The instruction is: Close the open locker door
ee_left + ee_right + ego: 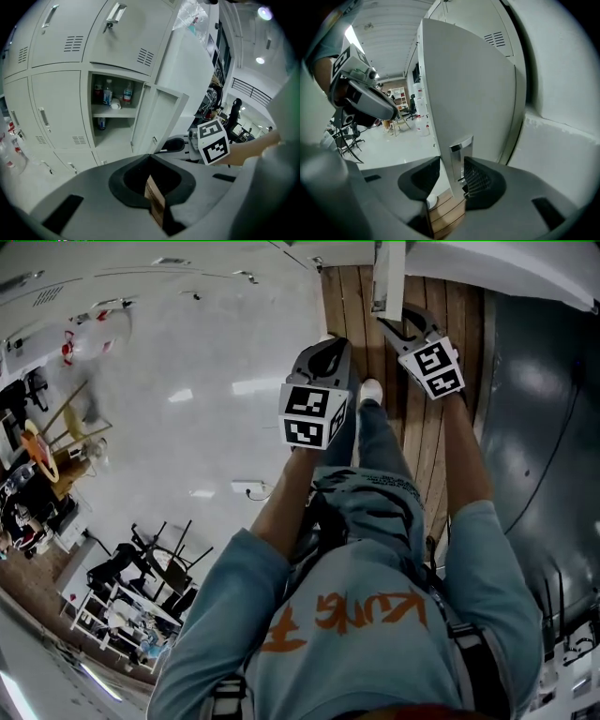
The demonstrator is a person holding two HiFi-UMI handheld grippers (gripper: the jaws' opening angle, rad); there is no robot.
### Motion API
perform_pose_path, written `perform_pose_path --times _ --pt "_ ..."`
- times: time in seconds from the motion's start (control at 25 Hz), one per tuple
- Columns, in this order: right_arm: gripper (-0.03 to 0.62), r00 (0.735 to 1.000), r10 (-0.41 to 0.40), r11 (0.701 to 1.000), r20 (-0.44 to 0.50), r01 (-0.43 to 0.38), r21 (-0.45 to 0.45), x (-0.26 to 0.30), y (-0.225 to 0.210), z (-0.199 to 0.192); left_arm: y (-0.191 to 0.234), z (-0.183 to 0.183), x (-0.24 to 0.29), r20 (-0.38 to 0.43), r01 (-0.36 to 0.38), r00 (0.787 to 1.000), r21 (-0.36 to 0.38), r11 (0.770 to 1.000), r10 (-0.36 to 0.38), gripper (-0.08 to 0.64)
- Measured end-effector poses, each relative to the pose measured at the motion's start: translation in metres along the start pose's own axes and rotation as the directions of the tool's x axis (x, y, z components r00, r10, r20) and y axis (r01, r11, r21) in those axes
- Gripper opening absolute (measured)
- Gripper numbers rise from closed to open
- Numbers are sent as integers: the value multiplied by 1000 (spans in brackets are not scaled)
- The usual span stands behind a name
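Head view, looking steeply down: a person in a pale blue shirt [375, 652] stands on a strip of wooden planks [445, 437] that runs along the foot of a bank of grey lockers [56, 89], one white shoe [371, 390] planted on the boards. Left of the planks spreads a glossy pale floor [187, 427] that mirrors the ceiling lights, with black chairs [164, 559] and cluttered racks [103, 610] at its far edge. The open locker door [473, 93] stands swung out from its compartment, edge-on to the person and just ahead of both tools. The right gripper [452, 164] has its jaws spread wide to either side of the door's free edge, the chrome handle [459, 152] between them; the pads do not clamp it. The left gripper [150, 157], held beside it and short of the door, has its jaws brought together on nothing. Inside the compartment a shelf [115, 110] carries bottles [108, 93]. Further off, a railing [251, 89] and ceiling lamps [260, 60] mark the hall.
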State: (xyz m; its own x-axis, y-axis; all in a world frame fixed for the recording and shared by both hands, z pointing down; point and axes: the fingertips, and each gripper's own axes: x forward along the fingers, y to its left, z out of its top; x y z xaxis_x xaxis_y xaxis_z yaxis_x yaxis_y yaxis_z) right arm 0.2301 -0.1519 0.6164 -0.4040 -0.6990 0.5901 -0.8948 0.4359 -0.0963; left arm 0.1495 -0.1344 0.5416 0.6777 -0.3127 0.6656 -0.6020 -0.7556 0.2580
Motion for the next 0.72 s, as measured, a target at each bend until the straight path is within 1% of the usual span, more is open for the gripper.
perform_pose_path --times 0.28,0.4,0.72 --pt "161 1000 27 999 -9 -27 -46 35 18 18 40 -1 -10 24 -59 998 -57 997 60 18" --pt "143 999 41 997 -14 -42 -67 51 25 27 57 0 -14 35 -83 996 -82 993 86 18" --pt "137 998 53 995 -24 -55 -86 88 37 53 101 -3 -23 53 -133 988 -151 980 142 18"
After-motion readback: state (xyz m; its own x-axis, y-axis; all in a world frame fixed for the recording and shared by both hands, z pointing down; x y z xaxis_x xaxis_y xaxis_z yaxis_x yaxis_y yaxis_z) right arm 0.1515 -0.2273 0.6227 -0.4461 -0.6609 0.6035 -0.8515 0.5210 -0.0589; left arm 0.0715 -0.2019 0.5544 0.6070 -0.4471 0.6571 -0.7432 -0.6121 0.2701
